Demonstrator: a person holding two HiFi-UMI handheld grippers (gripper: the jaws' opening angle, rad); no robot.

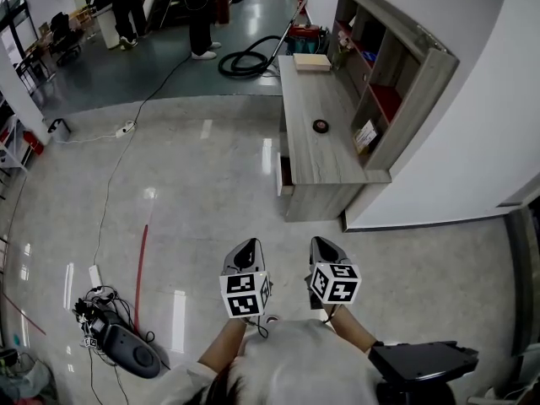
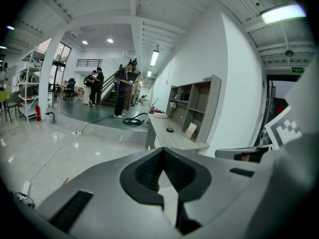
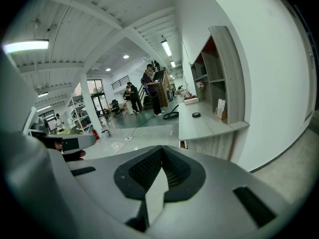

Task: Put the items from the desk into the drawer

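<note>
A grey wooden desk (image 1: 314, 154) with a shelf unit (image 1: 396, 78) stands against the white wall, some way ahead of me. On its top lie a small round black item (image 1: 321, 126) and, at the far end, a flat pale box (image 1: 312, 62). A small card (image 1: 365, 135) leans in the lowest shelf. A drawer (image 1: 284, 172) on the desk's left side stands slightly pulled out. My left gripper (image 1: 247, 247) and right gripper (image 1: 323, 245) hang side by side over the floor, well short of the desk, both shut and empty. In the left gripper view the round item (image 2: 170, 130) shows beyond the closed pads (image 2: 149, 171); the right gripper view shows it too (image 3: 196, 115).
Shiny floor lies between me and the desk. Cables, a power strip (image 1: 95, 275) and a black device (image 1: 128, 349) lie at the lower left. A black hose (image 1: 245, 62) coils beyond the desk's far end. People (image 1: 126, 7) stand far back. A dark object (image 1: 422, 363) sits at my right.
</note>
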